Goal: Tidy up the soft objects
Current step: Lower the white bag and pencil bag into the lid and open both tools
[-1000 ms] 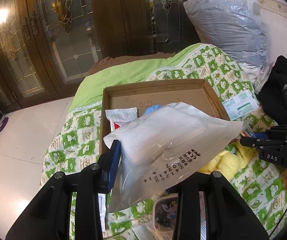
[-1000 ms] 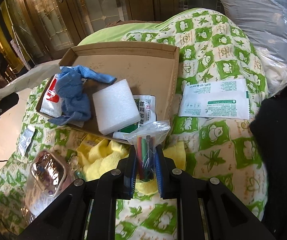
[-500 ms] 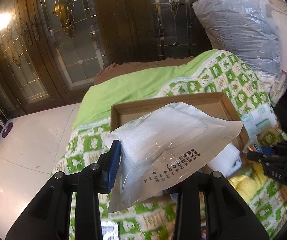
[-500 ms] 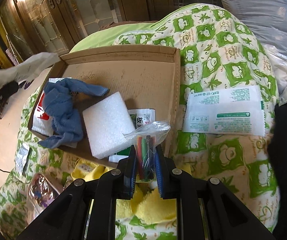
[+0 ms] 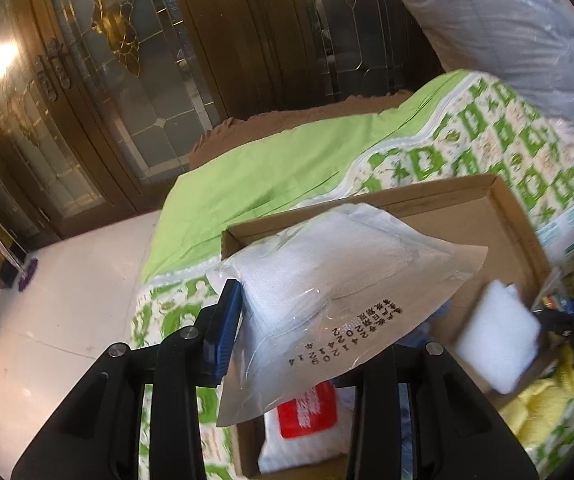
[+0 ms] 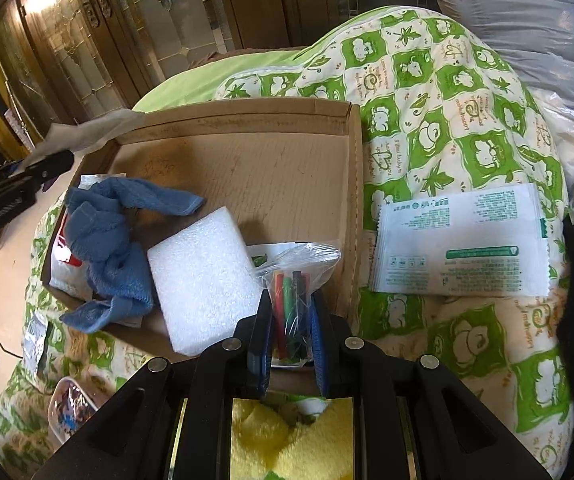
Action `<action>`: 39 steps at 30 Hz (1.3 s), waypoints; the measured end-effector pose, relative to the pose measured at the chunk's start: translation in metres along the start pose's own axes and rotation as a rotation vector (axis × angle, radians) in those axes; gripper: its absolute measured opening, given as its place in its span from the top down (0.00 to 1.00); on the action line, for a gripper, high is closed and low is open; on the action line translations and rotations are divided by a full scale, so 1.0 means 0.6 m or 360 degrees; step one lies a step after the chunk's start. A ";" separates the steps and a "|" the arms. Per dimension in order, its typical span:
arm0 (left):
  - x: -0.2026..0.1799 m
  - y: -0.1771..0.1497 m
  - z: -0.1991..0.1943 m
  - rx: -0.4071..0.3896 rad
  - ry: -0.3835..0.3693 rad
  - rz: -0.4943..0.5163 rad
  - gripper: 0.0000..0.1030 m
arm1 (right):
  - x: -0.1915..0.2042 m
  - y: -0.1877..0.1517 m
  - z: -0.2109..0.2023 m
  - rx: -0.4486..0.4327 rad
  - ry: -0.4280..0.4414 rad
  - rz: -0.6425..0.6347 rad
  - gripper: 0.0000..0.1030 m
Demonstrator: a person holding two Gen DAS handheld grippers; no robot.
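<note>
Where towel [image 6: 107, 240] lies, box [image 6: 287, 168] (cardboard).

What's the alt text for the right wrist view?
The right gripper is shut on a clear zip bag of coloured markers over the near edge of a shallow cardboard box on a green-and-white quilt. The box holds a white foam block and a blue towel; a white-and-green packet lies beside it.

Upside-down black digits "24120214" and "2022" on the clear gauze packet [image 5: 327, 280]; other print illegible.
</note>
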State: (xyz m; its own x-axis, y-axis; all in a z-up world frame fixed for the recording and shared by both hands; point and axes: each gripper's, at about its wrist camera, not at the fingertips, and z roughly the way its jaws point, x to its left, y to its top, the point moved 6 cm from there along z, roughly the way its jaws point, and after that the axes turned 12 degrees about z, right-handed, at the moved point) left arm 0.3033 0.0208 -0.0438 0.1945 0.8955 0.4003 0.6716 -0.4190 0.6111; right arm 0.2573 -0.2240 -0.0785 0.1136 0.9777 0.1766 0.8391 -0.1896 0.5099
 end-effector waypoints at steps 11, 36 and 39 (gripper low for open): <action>-0.015 0.003 0.042 0.0026 0.0059 0.0094 0.49 | -0.001 0.010 0.027 -0.0023 -0.0005 0.0002 0.84; 0.019 -0.112 -0.055 0.0035 -0.0018 -0.0085 0.19 | 0.012 -0.002 0.001 -0.0151 0.0040 -0.0037 0.40; 0.010 -0.136 -0.071 0.0037 -0.0026 -0.0102 0.19 | 0.017 -0.009 -0.007 -0.0162 0.0041 -0.0048 0.37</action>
State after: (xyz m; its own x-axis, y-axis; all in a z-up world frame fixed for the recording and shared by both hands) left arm 0.2194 0.0541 -0.0619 0.1624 0.9228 0.3495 0.6994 -0.3575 0.6189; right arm 0.2516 -0.2132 -0.0759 0.0741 0.9808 0.1805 0.7833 -0.1693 0.5982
